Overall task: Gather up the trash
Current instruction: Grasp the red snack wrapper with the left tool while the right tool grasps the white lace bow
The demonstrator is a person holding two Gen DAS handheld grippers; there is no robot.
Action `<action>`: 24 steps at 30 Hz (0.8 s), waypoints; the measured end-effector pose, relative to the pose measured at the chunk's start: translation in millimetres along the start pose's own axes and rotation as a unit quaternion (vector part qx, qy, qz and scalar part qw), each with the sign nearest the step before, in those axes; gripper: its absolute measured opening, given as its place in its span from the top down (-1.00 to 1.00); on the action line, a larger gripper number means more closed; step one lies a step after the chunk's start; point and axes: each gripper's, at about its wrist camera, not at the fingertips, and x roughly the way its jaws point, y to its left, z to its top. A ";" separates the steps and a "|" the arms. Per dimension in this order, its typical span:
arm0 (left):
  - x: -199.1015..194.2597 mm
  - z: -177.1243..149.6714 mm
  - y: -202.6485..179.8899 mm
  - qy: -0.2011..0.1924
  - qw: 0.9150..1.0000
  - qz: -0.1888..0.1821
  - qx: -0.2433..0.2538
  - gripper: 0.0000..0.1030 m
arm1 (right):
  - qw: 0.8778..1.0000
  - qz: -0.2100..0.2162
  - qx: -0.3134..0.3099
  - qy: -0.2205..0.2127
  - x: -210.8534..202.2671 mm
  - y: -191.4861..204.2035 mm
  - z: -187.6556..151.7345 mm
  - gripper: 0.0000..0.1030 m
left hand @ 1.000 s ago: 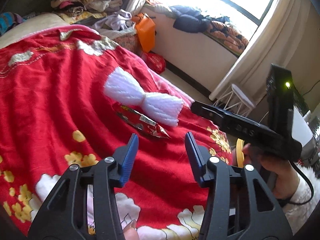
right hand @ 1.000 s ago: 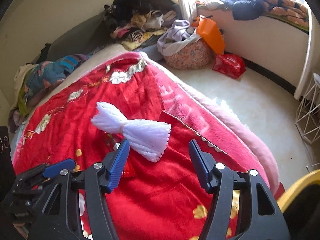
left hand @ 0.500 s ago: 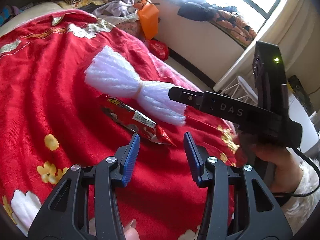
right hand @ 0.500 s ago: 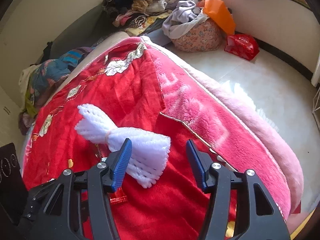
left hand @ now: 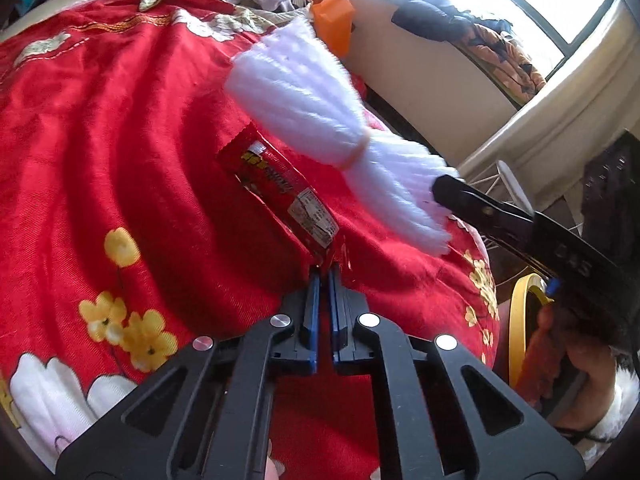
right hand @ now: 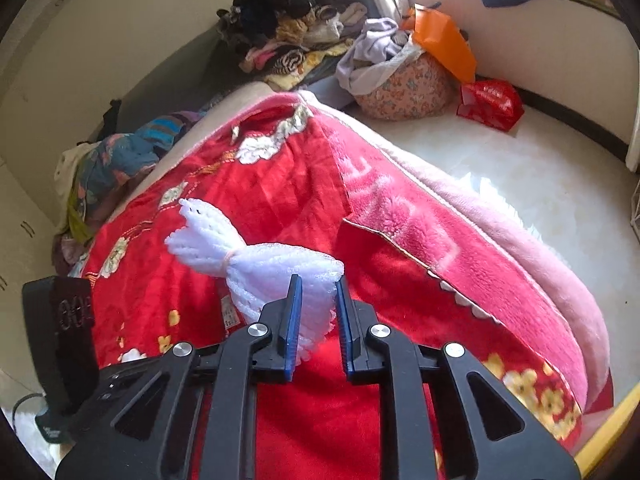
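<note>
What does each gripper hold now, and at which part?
The left gripper pinches the red snack wrapper at its near end. The right gripper grips the white foam net at its near flared end.

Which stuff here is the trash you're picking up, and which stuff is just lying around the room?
Trash being picked up:
- red snack wrapper, pinched at its end by the left claw
- white foam net, squeezed at one end in the right claw

Just lying around:
- red blanket
- orange bag
- red bag on the floor
- pile of clothes
</note>
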 end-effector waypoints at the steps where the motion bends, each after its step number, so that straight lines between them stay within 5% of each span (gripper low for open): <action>1: -1.9 0.2 -0.3 -0.002 1.000 0.000 0.001 0.97 | 1.000 -0.002 -0.001 -0.005 -3.1 2.3 -0.5 0.68; 9: -32.7 -0.3 -9.1 -0.033 0.999 -0.006 0.019 0.97 | 0.997 -0.045 -0.019 -0.064 -49.4 21.2 -15.0 0.70; 24: -79.6 -5.6 -61.7 -0.080 0.992 -0.043 0.085 0.97 | 0.981 -0.110 0.052 -0.154 -147.4 -4.8 -42.9 0.70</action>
